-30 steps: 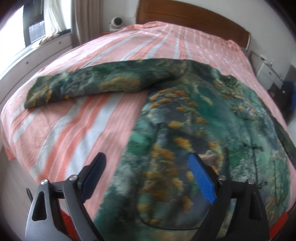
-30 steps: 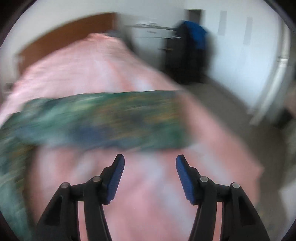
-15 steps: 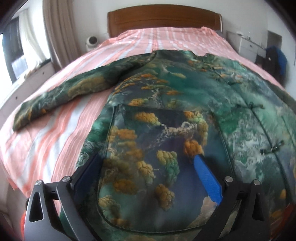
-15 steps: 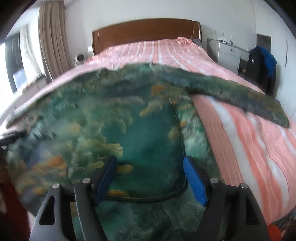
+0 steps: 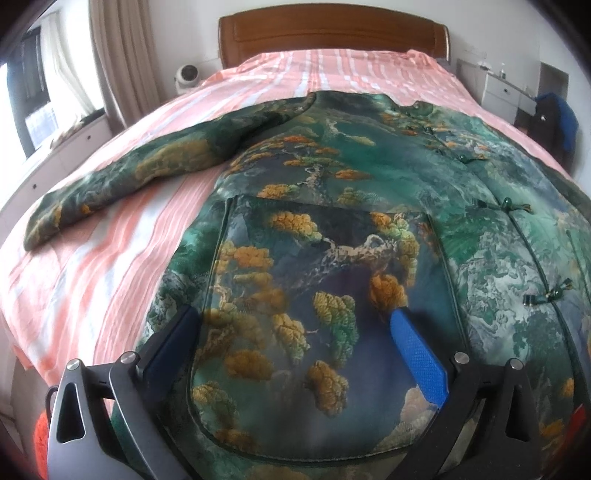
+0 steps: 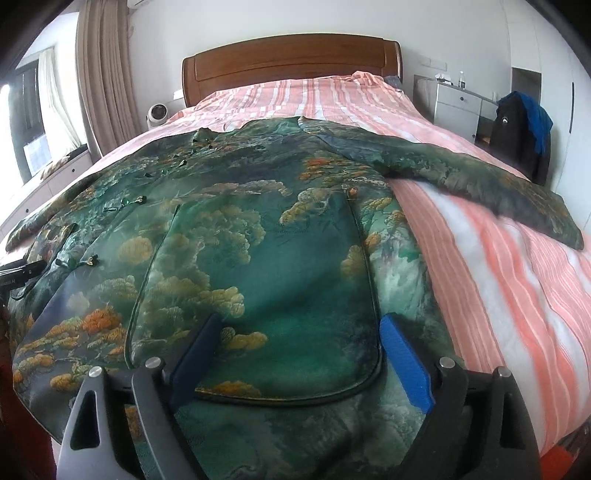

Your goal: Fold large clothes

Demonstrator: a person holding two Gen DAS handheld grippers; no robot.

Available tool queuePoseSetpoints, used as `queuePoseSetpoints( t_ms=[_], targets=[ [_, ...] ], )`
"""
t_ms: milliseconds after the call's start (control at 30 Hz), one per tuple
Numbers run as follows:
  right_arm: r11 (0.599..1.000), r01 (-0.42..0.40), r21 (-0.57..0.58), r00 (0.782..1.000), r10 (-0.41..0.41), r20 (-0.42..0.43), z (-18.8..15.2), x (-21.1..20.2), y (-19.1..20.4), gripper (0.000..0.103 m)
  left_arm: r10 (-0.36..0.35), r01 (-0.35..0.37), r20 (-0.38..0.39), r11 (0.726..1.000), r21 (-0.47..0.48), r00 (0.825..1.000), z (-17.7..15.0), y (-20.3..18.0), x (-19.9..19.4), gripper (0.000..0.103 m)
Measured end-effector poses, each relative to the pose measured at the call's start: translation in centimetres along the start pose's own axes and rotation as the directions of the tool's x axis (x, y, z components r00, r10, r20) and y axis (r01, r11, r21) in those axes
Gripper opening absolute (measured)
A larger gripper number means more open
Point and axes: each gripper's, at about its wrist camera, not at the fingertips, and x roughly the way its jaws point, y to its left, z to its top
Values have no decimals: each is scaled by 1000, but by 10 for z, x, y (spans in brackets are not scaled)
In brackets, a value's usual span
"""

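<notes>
Green jacket [image 5: 369, 192] flat on bed [image 5: 110, 266]

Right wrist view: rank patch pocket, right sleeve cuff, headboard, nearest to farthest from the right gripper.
1. Patch pocket, on the jacket between the right gripper's open fingers.
2. Right sleeve cuff, out to the right on the bedspread.
3. Headboard, at the far end.

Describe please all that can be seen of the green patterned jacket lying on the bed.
The green satin-like jacket printed with golden trees lies spread flat, front up, on the pink striped bedsheet, collar toward the wooden headboard. Both sleeves stretch out sideways. Knotted frog buttons close the front; a rounded patch pocket sits low on each side. Its hem reaches the bed's near edge. Nothing grips it.
</notes>
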Motion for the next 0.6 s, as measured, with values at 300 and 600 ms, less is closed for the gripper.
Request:
queuePoseSetpoints(
  t_ms=[300,600],
  targets=[
    [1000,1,-1,1000,-1,1,-1,0,0,88,8,-8,0,999,48,1000,-3,-4,-2,103],
    [1000,1,-1,1000,-1,0,-1,0,0,88,8,-7,-14,998,65,1000,-2,-4,-1,103]
  ],
)
